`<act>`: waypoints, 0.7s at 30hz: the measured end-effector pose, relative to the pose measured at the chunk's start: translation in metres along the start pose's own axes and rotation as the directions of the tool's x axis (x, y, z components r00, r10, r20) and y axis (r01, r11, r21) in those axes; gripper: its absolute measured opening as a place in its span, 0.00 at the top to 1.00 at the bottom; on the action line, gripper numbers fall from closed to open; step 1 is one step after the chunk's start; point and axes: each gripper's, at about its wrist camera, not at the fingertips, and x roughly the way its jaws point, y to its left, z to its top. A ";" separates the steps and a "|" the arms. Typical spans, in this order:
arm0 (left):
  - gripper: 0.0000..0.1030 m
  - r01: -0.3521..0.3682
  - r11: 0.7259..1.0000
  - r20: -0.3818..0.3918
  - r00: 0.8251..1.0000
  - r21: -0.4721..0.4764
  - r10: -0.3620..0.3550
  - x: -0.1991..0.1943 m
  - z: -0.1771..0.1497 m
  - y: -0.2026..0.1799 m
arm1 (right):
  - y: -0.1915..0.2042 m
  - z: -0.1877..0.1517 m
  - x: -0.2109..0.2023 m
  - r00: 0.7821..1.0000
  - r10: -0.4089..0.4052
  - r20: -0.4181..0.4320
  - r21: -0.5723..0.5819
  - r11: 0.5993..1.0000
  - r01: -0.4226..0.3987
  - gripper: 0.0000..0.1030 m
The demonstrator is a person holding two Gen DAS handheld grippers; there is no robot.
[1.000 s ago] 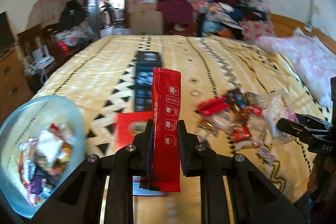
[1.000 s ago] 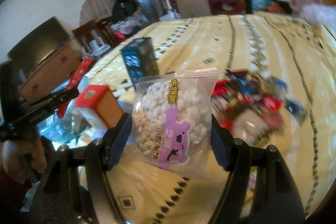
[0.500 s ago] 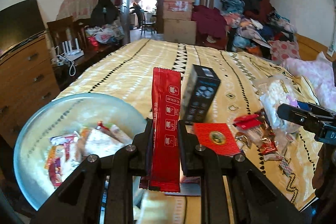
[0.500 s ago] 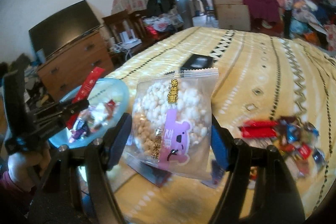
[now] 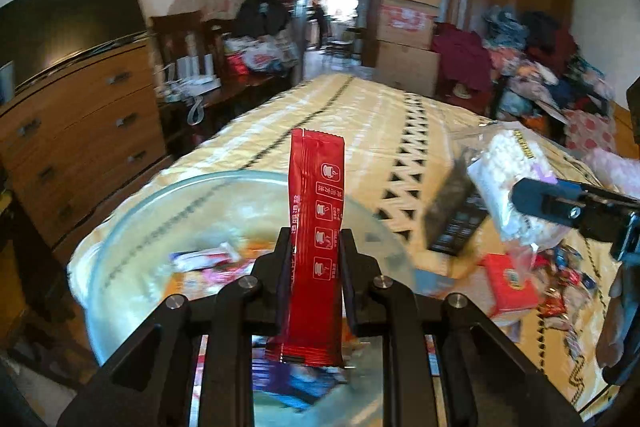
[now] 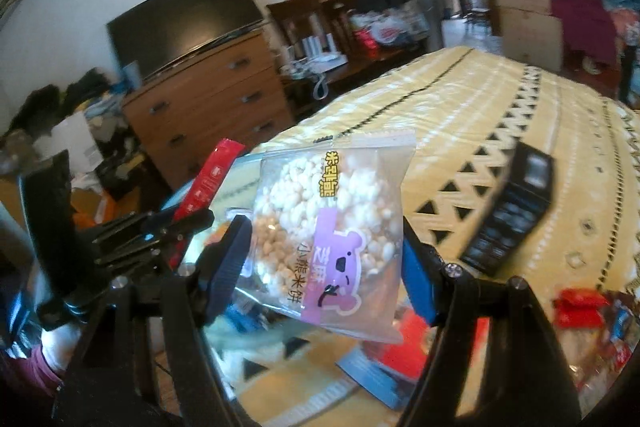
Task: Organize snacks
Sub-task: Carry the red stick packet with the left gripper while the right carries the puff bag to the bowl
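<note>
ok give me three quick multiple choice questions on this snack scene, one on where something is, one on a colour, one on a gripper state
1. Where is the glass bowl?
A. on the dresser
B. below the left gripper
C. on the floor

2. What colour is the stick packet?
A. red
B. green
C. white

3. What is the right gripper doing?
A. open, empty
B. shut on a black box
C. shut on the rice cracker bag

Answers: 1 B, its rim curves under the fingers; 2 A, plainly red; 3 C, both fingers press the bag's sides.

Glossy wrappers over matt cloth
Shiny red foil sachet (image 5: 317, 227); clear crinkly plastic rice-cake bag (image 6: 334, 231); smooth translucent glass bowl (image 5: 132, 223); matt yellow woven bedspread (image 5: 360, 123).
</note>
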 end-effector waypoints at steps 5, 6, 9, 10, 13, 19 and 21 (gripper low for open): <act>0.79 -0.073 0.994 -0.033 0.997 -0.081 0.071 0.011 -0.003 0.055 | 0.020 0.016 0.035 0.997 0.058 -0.048 -0.003 0.998 -0.058 0.31; 0.79 -0.082 0.992 -0.038 0.996 -0.091 0.079 0.012 -0.004 0.063 | 0.023 0.017 0.039 0.996 0.065 -0.056 -0.007 0.998 -0.065 0.31; 0.78 -0.100 0.987 -0.055 0.994 -0.123 0.094 0.016 -0.009 0.084 | 0.038 0.023 0.058 0.993 0.075 -0.087 -0.034 0.996 -0.078 0.31; 0.78 -0.103 0.986 -0.058 0.994 -0.130 0.096 0.017 -0.011 0.088 | 0.043 0.024 0.063 0.992 0.076 -0.097 -0.043 0.996 -0.081 0.31; 0.78 -0.108 0.983 -0.066 0.993 -0.146 0.099 0.019 -0.015 0.099 | 0.053 0.027 0.078 0.989 0.081 -0.121 -0.059 0.994 -0.089 0.31; 0.78 -0.105 0.983 -0.085 0.992 -0.154 0.093 0.026 -0.017 0.109 | 0.062 0.027 0.101 0.983 0.088 -0.160 -0.058 0.993 -0.098 0.31; 0.78 -0.104 0.982 -0.090 0.992 -0.157 0.091 0.028 -0.017 0.110 | 0.066 0.027 0.107 0.981 0.091 -0.169 -0.058 0.993 -0.102 0.31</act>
